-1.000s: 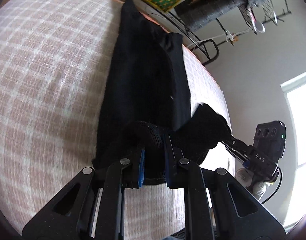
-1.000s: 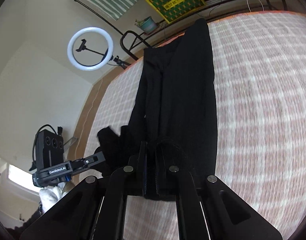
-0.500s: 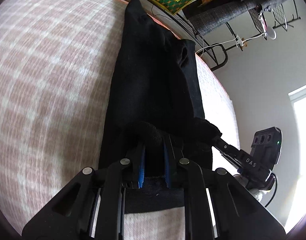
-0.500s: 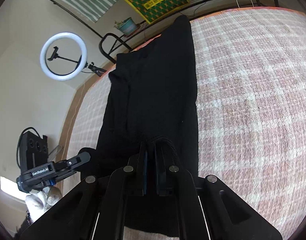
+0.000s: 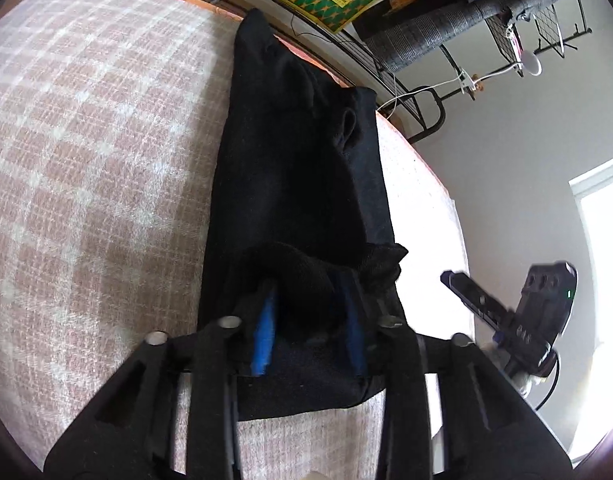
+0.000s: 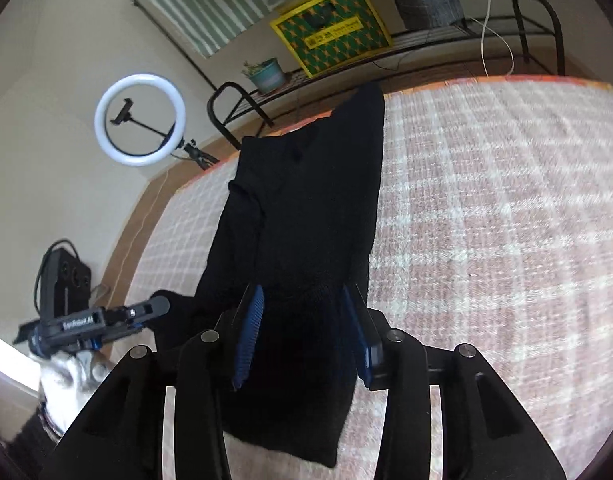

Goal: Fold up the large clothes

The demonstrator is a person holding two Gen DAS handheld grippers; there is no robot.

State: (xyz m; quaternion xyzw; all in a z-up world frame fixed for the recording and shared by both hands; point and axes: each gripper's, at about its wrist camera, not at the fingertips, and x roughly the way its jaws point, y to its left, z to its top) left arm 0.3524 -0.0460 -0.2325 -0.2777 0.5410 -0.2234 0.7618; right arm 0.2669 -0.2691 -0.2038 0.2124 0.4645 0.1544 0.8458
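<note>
A black garment [image 5: 298, 184] lies folded into a long strip on the pink-and-white checked bed cover [image 5: 86, 160]. My left gripper [image 5: 308, 312] is at its near end with the jaws opening. A loose hump of cloth sits between the blue pads [image 5: 266, 328], which do not pinch it. In the right wrist view my right gripper [image 6: 302, 320] is also opening over the same garment [image 6: 314, 220], whose near end lies flat under and between its pads [image 6: 250, 328]. From the left wrist view the right gripper [image 5: 452, 280] hangs just off the cloth's right edge.
The bed cover [image 6: 486, 240] stretches wide on the right of the garment. Beyond the far edge of the bed stand a metal rack, a yellow-green box [image 6: 330, 40], a plant pot [image 6: 266, 74] and a ring light [image 6: 140, 120]. A bright window [image 5: 602, 220] is at the right.
Both grippers were shut on the garment's raised end and have now parted. The cloth has dropped flat onto the bed, and the right gripper has drawn away from its edge.
</note>
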